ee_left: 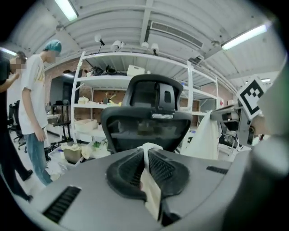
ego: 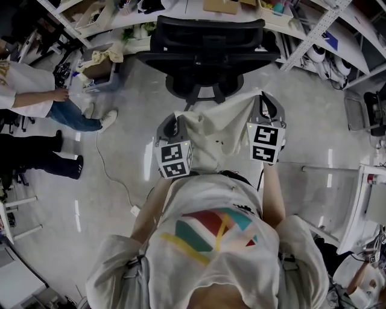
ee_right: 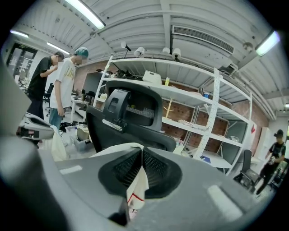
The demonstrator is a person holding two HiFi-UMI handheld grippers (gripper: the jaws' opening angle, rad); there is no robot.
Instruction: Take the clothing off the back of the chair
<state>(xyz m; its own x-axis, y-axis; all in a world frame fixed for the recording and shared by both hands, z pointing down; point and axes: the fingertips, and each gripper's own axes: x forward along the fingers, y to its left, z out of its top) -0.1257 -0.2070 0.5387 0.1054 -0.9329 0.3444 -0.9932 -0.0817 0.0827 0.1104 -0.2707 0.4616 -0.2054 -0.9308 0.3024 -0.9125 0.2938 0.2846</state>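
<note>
A cream-white garment point(ego: 220, 130) hangs spread between my two grippers, off the black office chair point(ego: 205, 51) that stands just beyond it. My left gripper point(ego: 176, 124) is shut on the garment's left corner; in the left gripper view the cloth point(ee_left: 151, 191) is pinched between the black pads point(ee_left: 128, 169). My right gripper point(ego: 265, 102) is shut on the right corner; in the right gripper view the cloth point(ee_right: 137, 189), with a red line on it, sits between the pads point(ee_right: 156, 167). The chair back point(ee_left: 146, 126) is bare.
Metal shelving point(ego: 181, 12) with boxes and clutter stands behind the chair. Two people point(ego: 36, 99) stand at the left by bags and bins. A cable point(ego: 114, 178) trails over the grey floor. A white table edge point(ego: 362, 205) is at the right.
</note>
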